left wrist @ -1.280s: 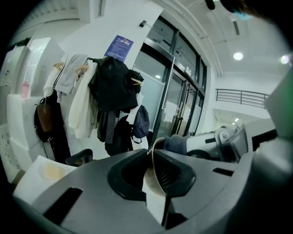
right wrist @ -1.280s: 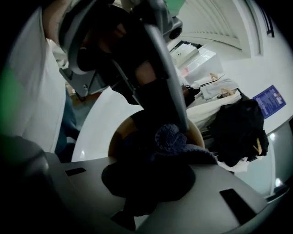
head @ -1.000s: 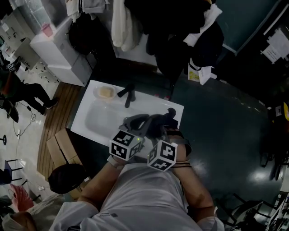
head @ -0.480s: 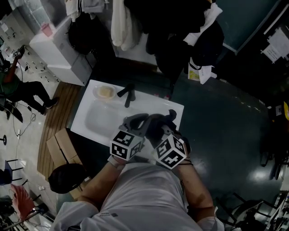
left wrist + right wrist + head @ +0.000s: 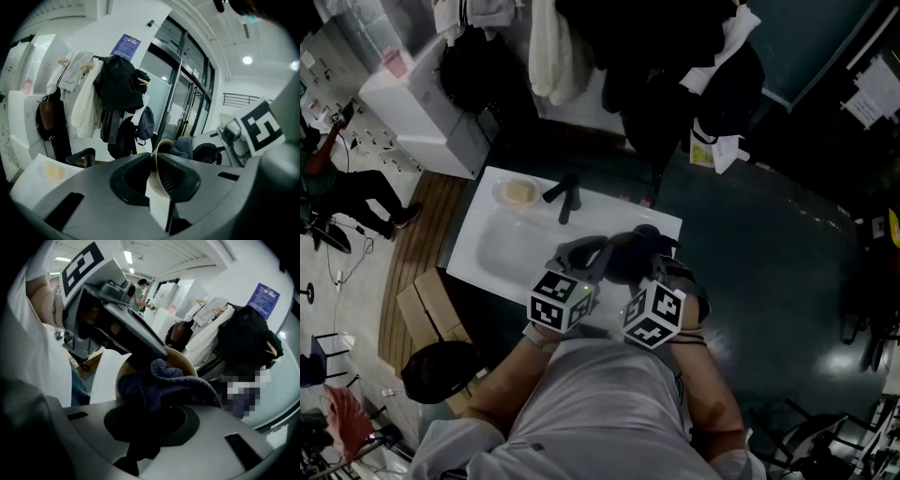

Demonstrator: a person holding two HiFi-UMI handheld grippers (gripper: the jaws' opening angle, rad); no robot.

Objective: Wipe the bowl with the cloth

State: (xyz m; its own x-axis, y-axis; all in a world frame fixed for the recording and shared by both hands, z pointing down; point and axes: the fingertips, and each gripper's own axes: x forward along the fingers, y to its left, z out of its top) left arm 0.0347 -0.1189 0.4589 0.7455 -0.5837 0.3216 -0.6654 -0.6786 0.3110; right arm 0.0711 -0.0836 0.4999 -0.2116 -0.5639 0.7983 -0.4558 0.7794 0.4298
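Over the white table's (image 5: 499,251) near edge, my left gripper (image 5: 584,256) holds a tan bowl on its side. In the left gripper view its jaws are shut on the bowl's rim (image 5: 158,185). My right gripper (image 5: 645,251) is shut on a dark blue cloth (image 5: 174,382), and the cloth is pressed into the bowl's hollow (image 5: 183,358). The left gripper's marker cube (image 5: 89,263) shows just behind the bowl in the right gripper view. In the head view the bowl is almost hidden behind the grippers and the cloth (image 5: 630,255).
A small round dish (image 5: 517,192) with something yellowish and a black object (image 5: 565,196) sit at the table's far side. Coats and bags (image 5: 647,56) hang behind it. Cardboard boxes (image 5: 427,302) stand on the floor at left, where a person (image 5: 342,192) sits.
My right gripper has turned and shifted a little, dragging the cloth round inside the bowl. The left gripper and the bowl have stayed in place.
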